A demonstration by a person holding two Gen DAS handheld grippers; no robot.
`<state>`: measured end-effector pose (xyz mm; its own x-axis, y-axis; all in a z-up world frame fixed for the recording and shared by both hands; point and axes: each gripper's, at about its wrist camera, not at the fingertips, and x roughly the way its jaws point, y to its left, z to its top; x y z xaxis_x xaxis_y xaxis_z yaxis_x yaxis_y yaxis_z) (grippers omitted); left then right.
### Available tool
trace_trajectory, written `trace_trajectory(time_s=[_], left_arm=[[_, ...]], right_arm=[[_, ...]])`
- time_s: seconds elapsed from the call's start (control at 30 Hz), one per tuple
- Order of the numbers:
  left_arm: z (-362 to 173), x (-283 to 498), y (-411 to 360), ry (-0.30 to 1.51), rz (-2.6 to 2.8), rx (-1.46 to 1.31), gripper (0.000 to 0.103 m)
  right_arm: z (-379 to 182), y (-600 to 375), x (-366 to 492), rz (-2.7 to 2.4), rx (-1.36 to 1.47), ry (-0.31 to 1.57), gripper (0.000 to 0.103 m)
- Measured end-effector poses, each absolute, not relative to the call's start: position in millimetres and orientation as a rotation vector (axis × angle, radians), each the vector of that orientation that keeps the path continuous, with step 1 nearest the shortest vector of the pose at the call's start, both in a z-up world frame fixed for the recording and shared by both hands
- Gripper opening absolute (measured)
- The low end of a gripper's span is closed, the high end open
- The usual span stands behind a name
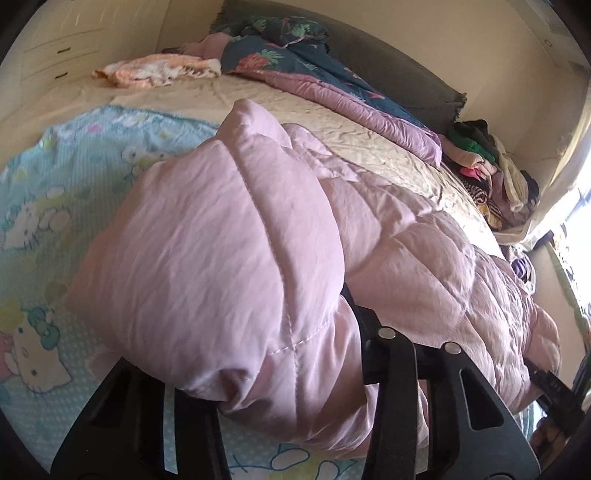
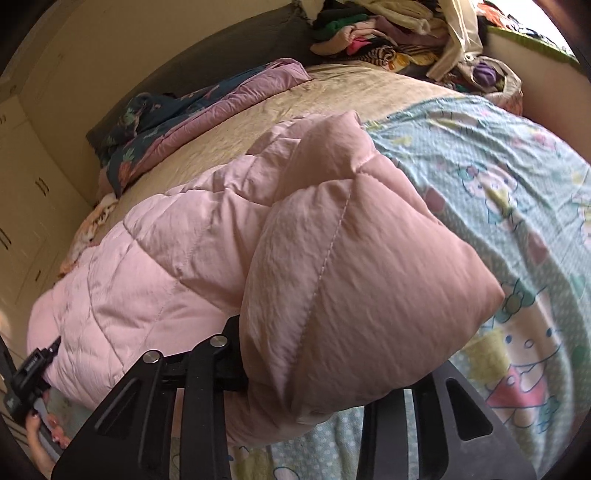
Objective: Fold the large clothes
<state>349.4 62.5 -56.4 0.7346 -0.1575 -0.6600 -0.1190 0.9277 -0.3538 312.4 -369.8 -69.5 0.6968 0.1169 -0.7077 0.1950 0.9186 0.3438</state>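
A pink quilted puffer coat (image 1: 229, 236) is held between both grippers above the bed; it also fills the right wrist view (image 2: 332, 266). My left gripper (image 1: 291, 369) is shut on one end of the coat, whose padded fabric bulges over the fingers and hides the fingertips. My right gripper (image 2: 306, 384) is shut on the other end in the same way. The coat spans between the two grippers, and the right gripper shows at the far edge of the left wrist view (image 1: 554, 387).
A light blue cartoon-print blanket (image 1: 55, 192) (image 2: 498, 177) lies under the coat on a beige bedsheet (image 1: 332, 122). A blue and mauve quilt (image 1: 314, 74) lies along the headboard. A pile of mixed clothes (image 2: 388, 33) sits at the bed's corner. White cabinets (image 2: 22, 192) stand beside the bed.
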Motion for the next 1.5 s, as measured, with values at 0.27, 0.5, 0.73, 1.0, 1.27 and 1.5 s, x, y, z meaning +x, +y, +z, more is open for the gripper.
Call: trace_trajectory(time_s=[0.27, 0.5, 0.73, 1.0, 1.27, 1.5], left_arm=[[-29.7, 345.9, 61.0, 0.744, -0.041, -0.319, 0.028], [-7.5, 334.9, 62.2, 0.736, -0.055, -0.280, 0.027], [-0.8, 305.2, 65.6, 0.743, -0.068, -0.251, 0.027], [-3.4, 259.0, 76.5, 0.758, -0.088, -0.242, 0.028], [-5.5, 218.7, 84.9, 0.754, -0.104, -0.247, 0.028], [-16.2, 191.5, 86.9, 0.753, -0.109, -0.233, 0.030]], right_arm=[[-36.6, -359.7, 314.7, -0.026, 0.333, 0.805, 0.025], [-8.5, -351.3, 302.1, -0.003, 0.283, 0.791, 0.024], [2.6, -347.9, 265.8, 0.012, 0.297, 0.796, 0.024], [10.6, -339.4, 213.3, 0.030, 0.291, 0.806, 0.024], [8.9, -333.8, 169.2, 0.038, 0.304, 0.808, 0.024], [-0.8, -332.9, 145.2, 0.037, 0.317, 0.821, 0.024]])
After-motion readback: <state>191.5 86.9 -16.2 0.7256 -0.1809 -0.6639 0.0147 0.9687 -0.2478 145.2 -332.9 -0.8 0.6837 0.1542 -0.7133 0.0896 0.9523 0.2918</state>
